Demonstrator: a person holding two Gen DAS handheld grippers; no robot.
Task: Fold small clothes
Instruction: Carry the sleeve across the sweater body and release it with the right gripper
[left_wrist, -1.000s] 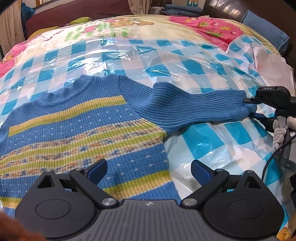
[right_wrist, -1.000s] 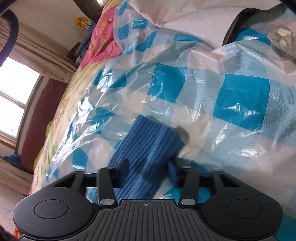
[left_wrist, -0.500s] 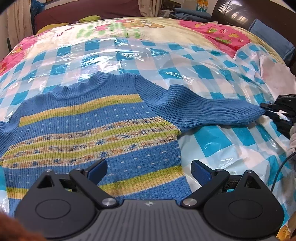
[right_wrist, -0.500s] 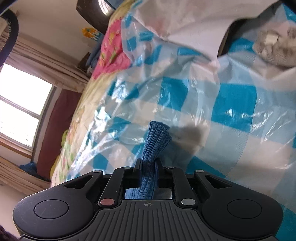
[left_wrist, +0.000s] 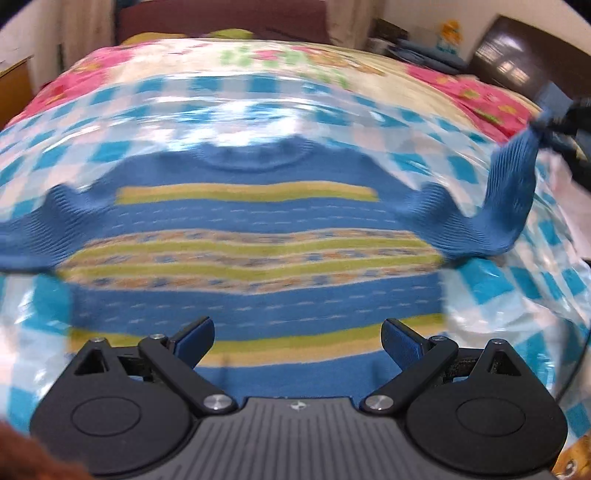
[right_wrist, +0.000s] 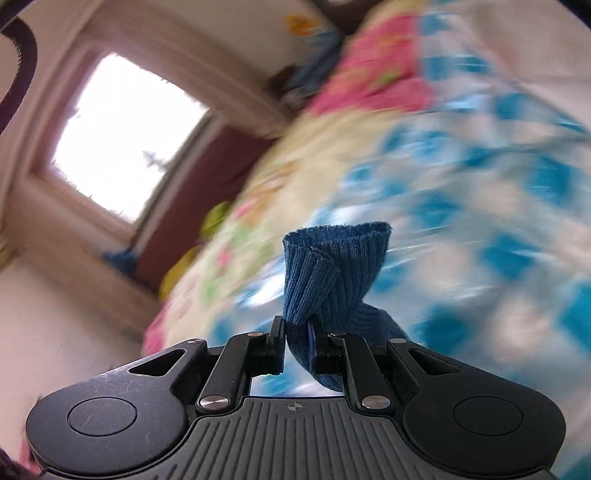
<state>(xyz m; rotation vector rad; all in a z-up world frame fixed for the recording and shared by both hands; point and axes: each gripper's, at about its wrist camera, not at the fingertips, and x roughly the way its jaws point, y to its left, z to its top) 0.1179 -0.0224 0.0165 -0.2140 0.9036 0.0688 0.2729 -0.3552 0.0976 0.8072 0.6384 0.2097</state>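
Blue sweater (left_wrist: 255, 210) lies collar-away, sleeve cuff (right_wrist: 334, 269) pinched upright by right hand-held gripper (right_wrist: 297, 339)

Blue-check plastic sheet (left_wrist: 155, 122) over floral bedspread (left_wrist: 280, 55); window (right_wrist: 122, 147), dark headboard (left_wrist: 517, 62).

Right hand-held gripper (right_wrist: 297, 345), jaws previously open around the sleeve cuff (right_wrist: 332, 273), has clamped it and lifted the sleeve (left_wrist: 511, 192) off the bed toward upper right of frame; sweater (left_wrist: 255, 254) now centred in left view.
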